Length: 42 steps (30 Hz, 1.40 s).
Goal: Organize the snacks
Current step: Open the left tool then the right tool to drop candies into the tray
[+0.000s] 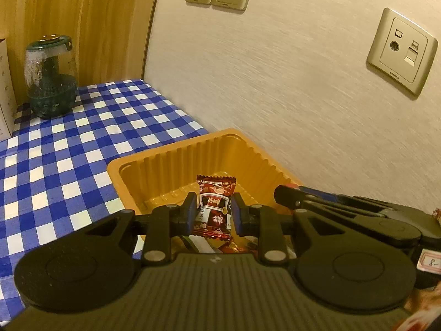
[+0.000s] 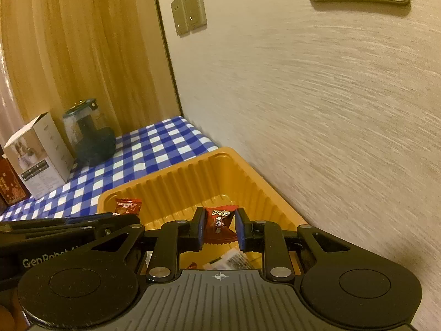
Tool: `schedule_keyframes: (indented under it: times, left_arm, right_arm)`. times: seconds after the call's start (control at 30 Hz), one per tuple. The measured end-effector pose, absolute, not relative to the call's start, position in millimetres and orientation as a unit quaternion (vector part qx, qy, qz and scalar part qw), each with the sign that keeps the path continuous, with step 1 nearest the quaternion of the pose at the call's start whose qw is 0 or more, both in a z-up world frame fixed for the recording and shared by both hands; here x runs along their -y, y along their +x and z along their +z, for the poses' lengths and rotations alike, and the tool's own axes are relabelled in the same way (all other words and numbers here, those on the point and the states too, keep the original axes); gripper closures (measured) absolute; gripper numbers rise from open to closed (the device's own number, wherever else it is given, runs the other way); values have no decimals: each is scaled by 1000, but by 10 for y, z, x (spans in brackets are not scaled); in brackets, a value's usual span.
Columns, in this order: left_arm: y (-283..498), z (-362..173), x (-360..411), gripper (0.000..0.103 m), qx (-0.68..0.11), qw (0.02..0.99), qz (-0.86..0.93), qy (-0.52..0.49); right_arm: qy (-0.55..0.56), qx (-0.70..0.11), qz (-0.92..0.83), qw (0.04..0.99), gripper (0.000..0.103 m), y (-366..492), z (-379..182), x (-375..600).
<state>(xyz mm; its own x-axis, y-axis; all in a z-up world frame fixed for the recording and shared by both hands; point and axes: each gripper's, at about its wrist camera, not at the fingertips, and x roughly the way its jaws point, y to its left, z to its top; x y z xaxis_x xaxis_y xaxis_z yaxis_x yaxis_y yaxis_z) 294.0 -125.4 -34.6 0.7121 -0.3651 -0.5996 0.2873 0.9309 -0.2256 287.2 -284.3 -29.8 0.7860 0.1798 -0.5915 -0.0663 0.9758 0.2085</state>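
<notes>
The counter [image 1: 69, 149], under its blue-checked cloth, carried a ribbed yellow tray [image 1: 176, 160] pushed against the wall, presumably so it would stay put while being filled. Both tools hung over its basin, side by side. The left tool [image 1: 214, 209] was clamped on an upright red candy [image 1: 213, 207]; the right tool [image 2: 220, 227] pinched a second red candy [image 2: 222, 220] (its wrapper skewed). Each was held by the middle, probably for a clean drop. More wrapped snacks [image 2: 234, 259] already lay below them.
</notes>
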Motion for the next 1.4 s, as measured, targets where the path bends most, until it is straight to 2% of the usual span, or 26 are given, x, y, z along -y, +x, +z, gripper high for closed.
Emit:
schedule_keyframes:
  times: [0.33,0.37,0.4,0.43,1.4]
  left_arm:
    - [2947,-358,1282,79,-330,923,-185,-60]
    - [2947,-359,1277,77,-329,925,-182,-61]
    - [2941,-360,1272,64,-327,926,-177,-60]
    - [2938,-364,1253,59,-326,927,-174,-61]
    - [2928,-370,1150,59,-335,927,-160,-42]
  right_arm:
    - [93,-320,60,941,80,2866,-305,2857]
    - [93,-320,60,941,80,2868,-307,2856]
    - [93,-321,59,941,80,2870,-310,2859]
    - [94,-321,59,940,80,2872,-315,2863]
    - [119,-317,71,938,79,2887,-335,2878]
